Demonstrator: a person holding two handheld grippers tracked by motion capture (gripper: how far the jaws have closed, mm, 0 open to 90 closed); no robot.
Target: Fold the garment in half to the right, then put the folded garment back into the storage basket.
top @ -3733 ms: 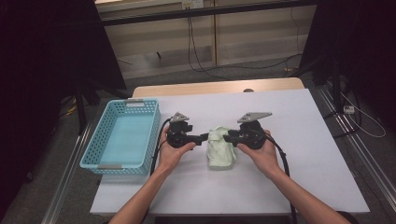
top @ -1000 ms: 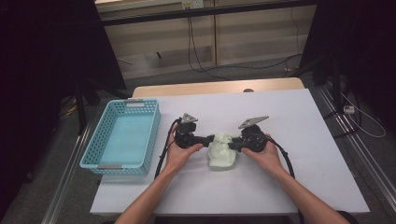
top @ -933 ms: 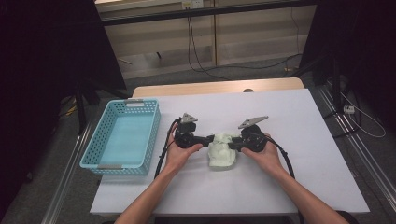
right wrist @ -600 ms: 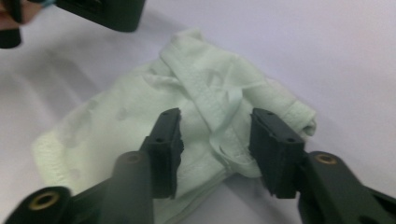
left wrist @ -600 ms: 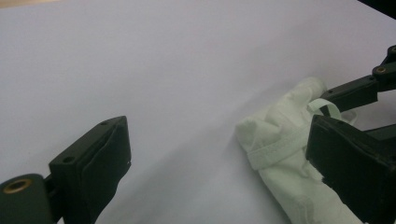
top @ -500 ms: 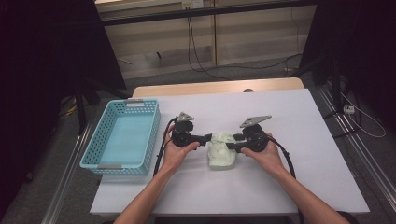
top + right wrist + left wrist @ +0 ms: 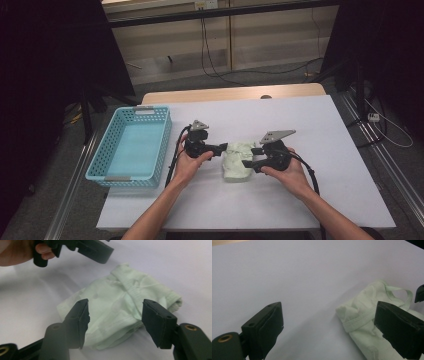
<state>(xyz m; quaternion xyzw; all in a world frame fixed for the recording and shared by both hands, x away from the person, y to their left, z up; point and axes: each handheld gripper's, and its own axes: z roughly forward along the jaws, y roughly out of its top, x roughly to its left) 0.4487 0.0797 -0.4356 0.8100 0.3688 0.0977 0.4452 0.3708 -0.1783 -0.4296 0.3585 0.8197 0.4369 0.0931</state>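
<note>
A pale green folded cloth lies on the white table between my two grippers. My left gripper points at its left side with jaws wide apart; in the left gripper view the cloth lies beside the right jaw, unpinched. My right gripper sits at the cloth's right side. Its jaws have just been opening and stand apart in the right gripper view, with the cloth lying loose on the table beyond them. The left gripper and a fingertip show at the top of that view.
A light blue plastic basket with nothing in it stands at the table's left side. Black cables trail from both grippers toward the front edge. Bare table stretches to the right and behind the cloth.
The right gripper's jaws have spread apart and the hand has drawn back a little to the right, off the cloth. The left gripper has stayed at the cloth's left side.
</note>
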